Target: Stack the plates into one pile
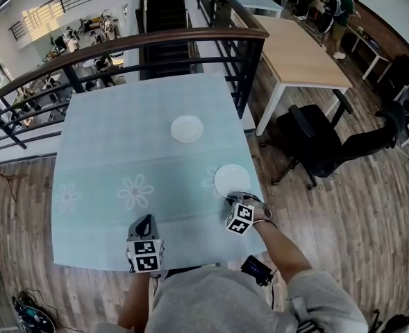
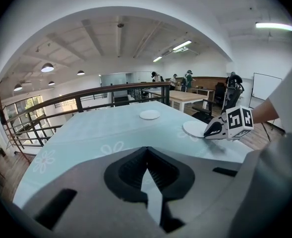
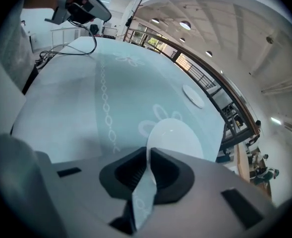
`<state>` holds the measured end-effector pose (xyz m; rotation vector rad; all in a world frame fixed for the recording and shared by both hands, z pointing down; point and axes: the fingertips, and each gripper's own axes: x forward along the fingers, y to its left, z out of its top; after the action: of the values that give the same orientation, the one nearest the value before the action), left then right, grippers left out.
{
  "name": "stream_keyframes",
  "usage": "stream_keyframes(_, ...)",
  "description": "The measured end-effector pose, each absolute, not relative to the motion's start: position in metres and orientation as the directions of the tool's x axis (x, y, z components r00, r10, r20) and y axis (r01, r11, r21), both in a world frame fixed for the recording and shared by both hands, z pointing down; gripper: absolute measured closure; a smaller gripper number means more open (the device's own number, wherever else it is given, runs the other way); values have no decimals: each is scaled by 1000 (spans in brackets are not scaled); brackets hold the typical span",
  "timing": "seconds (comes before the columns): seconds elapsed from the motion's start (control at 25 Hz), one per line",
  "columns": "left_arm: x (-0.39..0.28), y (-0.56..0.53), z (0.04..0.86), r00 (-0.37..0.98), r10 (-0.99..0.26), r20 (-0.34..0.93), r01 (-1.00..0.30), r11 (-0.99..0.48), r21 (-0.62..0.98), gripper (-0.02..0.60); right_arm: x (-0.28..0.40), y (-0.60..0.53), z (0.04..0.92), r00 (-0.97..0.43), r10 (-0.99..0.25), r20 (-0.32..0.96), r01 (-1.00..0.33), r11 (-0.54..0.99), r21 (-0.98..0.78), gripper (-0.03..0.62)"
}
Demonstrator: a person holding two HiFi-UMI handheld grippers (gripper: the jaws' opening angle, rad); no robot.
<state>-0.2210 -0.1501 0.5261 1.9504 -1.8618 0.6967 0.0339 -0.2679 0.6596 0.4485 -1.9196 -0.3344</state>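
Two white plates lie on a pale blue tablecloth [image 1: 121, 137] with flower prints. The far plate [image 1: 187, 128] [image 2: 149, 114] [image 3: 193, 95] rests alone near the table's middle. The near plate [image 1: 232, 179] [image 2: 194, 128] [image 3: 178, 138] lies flat by the right edge. My right gripper [image 1: 232, 198] [image 2: 205, 133] [image 3: 148, 151] is rolled on its side, and its jaws are closed on this plate's near rim. My left gripper [image 1: 146, 219] [image 2: 146, 171] hovers at the table's front edge, shut and holding nothing, well left of both plates.
A dark railing [image 1: 121, 47] runs behind the table, with a drop to a lower floor beyond it. To the right stand a black office chair [image 1: 315, 141] and a wooden table [image 1: 301, 57]. The near plate sits close to the cloth's right edge.
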Motion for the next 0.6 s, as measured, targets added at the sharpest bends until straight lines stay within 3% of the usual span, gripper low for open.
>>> stream_keyframes(0.28, -230, -147, 521, -5, -839, 544, -997, -40, -72, 561, 27, -311, 579, -428, -595, 680, -330, 803, 496, 563)
stream_keyframes(0.6, -239, -150, 507, -3, -855, 519, -996, -43, -76, 562, 32, -341, 525, -450, -640, 623, -417, 767, 487, 563)
